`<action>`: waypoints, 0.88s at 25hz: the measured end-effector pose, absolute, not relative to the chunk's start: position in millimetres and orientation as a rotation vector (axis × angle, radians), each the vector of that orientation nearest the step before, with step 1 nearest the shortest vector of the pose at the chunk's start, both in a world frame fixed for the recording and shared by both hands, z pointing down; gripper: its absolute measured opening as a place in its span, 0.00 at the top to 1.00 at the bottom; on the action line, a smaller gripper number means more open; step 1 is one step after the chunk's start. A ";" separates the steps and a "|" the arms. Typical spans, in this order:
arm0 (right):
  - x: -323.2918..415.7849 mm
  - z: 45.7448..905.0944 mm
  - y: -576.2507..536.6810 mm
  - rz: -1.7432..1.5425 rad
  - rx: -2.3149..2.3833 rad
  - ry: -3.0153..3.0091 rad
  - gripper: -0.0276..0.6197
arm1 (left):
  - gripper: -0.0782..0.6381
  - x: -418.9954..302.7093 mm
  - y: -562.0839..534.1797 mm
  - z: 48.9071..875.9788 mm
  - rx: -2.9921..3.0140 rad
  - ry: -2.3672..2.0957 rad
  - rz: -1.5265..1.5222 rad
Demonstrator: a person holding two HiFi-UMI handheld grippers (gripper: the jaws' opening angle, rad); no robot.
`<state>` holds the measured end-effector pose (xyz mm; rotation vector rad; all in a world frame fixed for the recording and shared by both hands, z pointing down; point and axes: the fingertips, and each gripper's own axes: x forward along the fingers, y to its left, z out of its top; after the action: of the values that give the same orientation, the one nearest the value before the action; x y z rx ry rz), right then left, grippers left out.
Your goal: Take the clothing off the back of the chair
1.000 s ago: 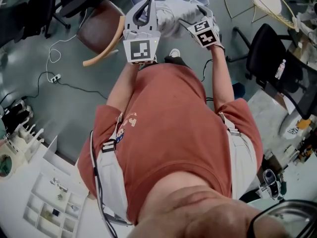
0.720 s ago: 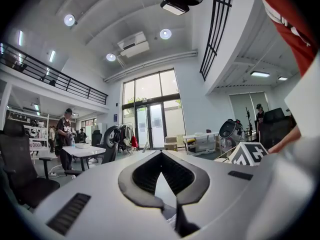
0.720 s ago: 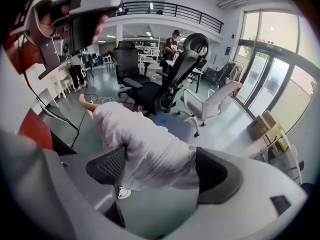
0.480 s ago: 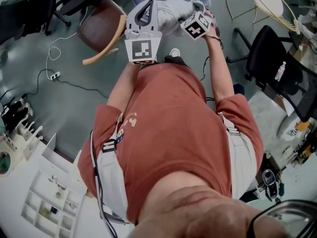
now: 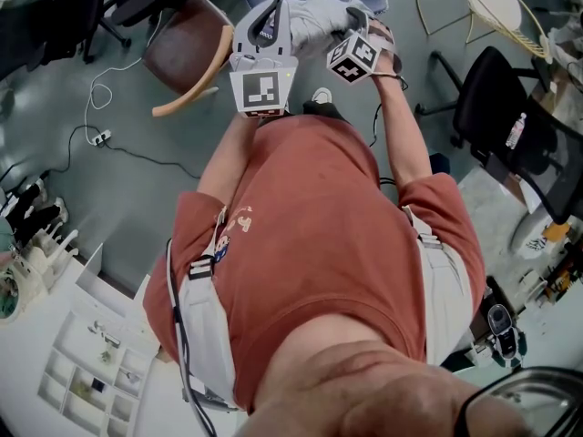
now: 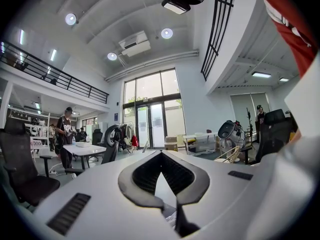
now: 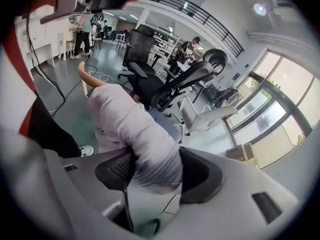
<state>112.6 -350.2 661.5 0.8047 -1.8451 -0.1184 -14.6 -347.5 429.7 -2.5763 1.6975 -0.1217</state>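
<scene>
The pale grey garment [image 5: 314,15] is up off the wooden chair [image 5: 182,53], bunched between the two grippers just right of its curved backrest [image 5: 194,87] and apart from it. In the right gripper view the cloth runs as a thick roll away from the jaws towards the chair.

The right gripper [image 7: 157,171] is closing, with that roll filling the gap and touching both dark pads [image 7: 117,169]. The left gripper [image 6: 160,155] has its jaw tips drawn together, and a fold of pale cloth shows in the gap behind them.

Bare grey floor [image 5: 118,208] lies around the chair. A cable [image 5: 137,157] and power strip [image 5: 100,141] trail across it on the left. A black office chair [image 5: 496,107] stands well apart on the right.

Compared with a second ago, the right gripper's marker cube [image 5: 353,57] has rolled over and sits closer to the left gripper, lower against the cloth. The left gripper is in the same spot, and the garment has barely shifted.
</scene>
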 end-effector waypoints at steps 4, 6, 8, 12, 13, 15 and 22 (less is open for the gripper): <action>112.7 654.8 -346.6 -0.195 0.842 -1.833 0.60 | 0.87 -14.3 -344.8 427.8 -2.576 1.688 -0.122; 112.4 651.6 -344.6 -0.224 0.857 -1.833 0.62 | 0.87 -14.7 -343.6 427.7 -2.576 1.688 -0.120; 113.3 647.5 -340.3 -0.239 0.883 -1.842 0.65 | 0.87 -14.9 -342.4 427.9 -2.575 1.687 -0.116; 114.2 639.8 -331.0 -0.153 0.986 -1.911 0.78 | 0.87 -17.3 -342.8 431.0 -2.578 1.691 -0.121; 114.2 639.0 -330.1 -0.121 1.014 -1.925 0.79 | 0.87 -18.0 -342.8 431.2 -2.579 1.694 -0.120; 113.7 636.6 -329.0 -0.057 1.062 -1.953 0.81 | 0.87 -18.4 -341.8 430.1 -2.581 1.691 -0.118; 114.5 622.6 -326.2 0.130 1.206 -2.067 0.83 | 0.87 -19.6 -340.3 426.1 -2.580 1.675 -0.108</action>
<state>114.5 -326.2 622.6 1.2064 -2.0674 0.1305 -19.6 -340.3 426.1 -2.5805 1.6748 -0.1084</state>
